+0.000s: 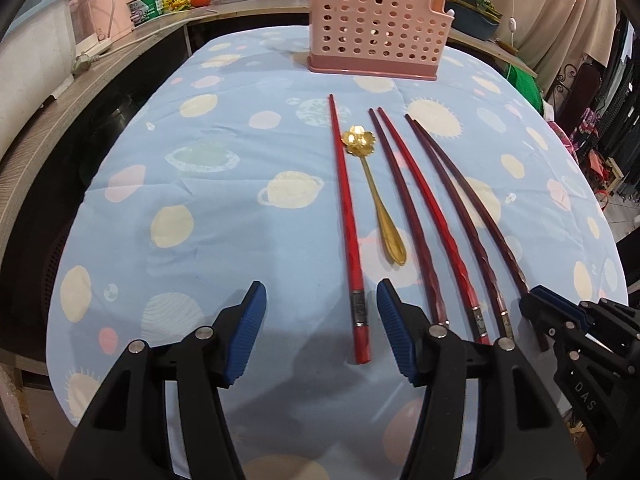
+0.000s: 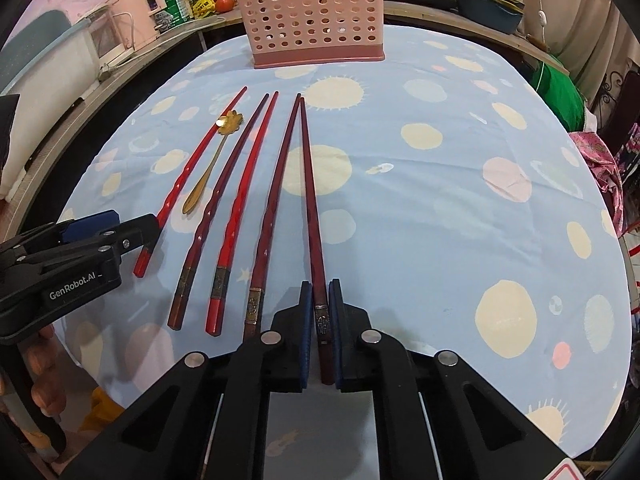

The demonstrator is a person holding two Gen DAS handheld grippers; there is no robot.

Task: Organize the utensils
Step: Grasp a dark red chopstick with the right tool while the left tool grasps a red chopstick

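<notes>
A pink perforated utensil holder [image 1: 376,28] [image 2: 316,20] stands at the far side of the table. Several red and dark red chopsticks and a gold flower-headed spoon [image 1: 376,192] [image 2: 212,160] lie side by side on the cloth. My right gripper [image 2: 320,292] is shut on the thick end of the rightmost dark red chopstick [image 2: 310,200], which still rests along the table; this gripper shows in the left wrist view [image 1: 560,316]. My left gripper [image 1: 320,296] is open around the thick end of the bright red chopstick [image 1: 348,240], leftmost in the row.
The table carries a light blue cloth [image 1: 200,200] with planet prints. A counter with a pink appliance [image 1: 116,4], bottles and a tomato runs behind and to the left. Green fabric [image 2: 560,96] and a curtain are at the right edge.
</notes>
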